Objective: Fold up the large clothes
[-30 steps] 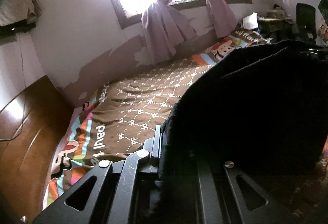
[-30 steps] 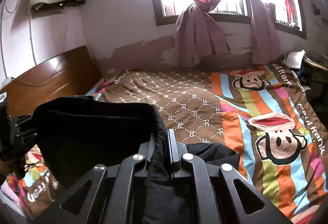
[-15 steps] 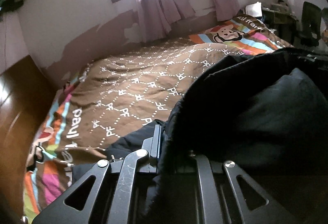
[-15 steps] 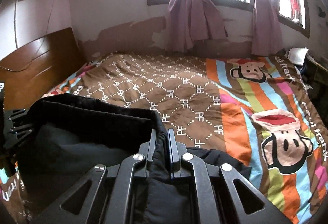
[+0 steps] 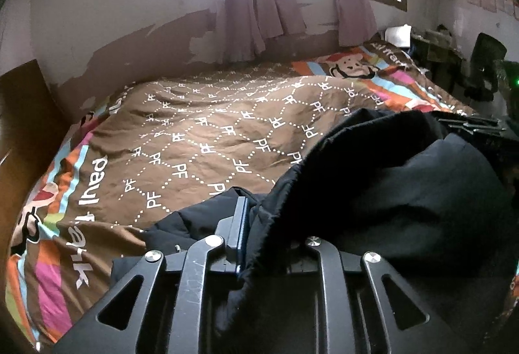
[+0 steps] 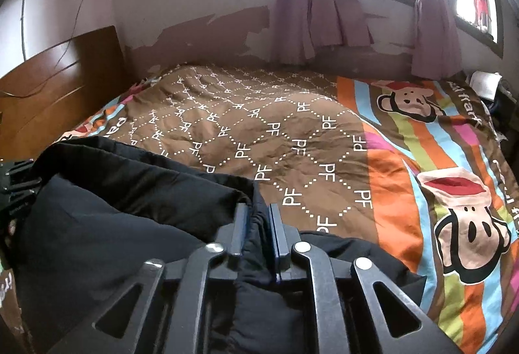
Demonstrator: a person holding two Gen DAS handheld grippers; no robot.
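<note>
A puffy black coat (image 6: 107, 224) lies bunched on a soft brown quilt (image 6: 259, 133) with dotted diamond print, its padded edge between the blue-padded jaws of both the left gripper (image 5: 259, 224) and right gripper (image 6: 258, 224), which have just been opening slightly.

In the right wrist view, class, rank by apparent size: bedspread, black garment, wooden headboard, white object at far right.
1. bedspread
2. black garment, enlarged by nearness to the camera, so unsure against the bedspread
3. wooden headboard
4. white object
</note>
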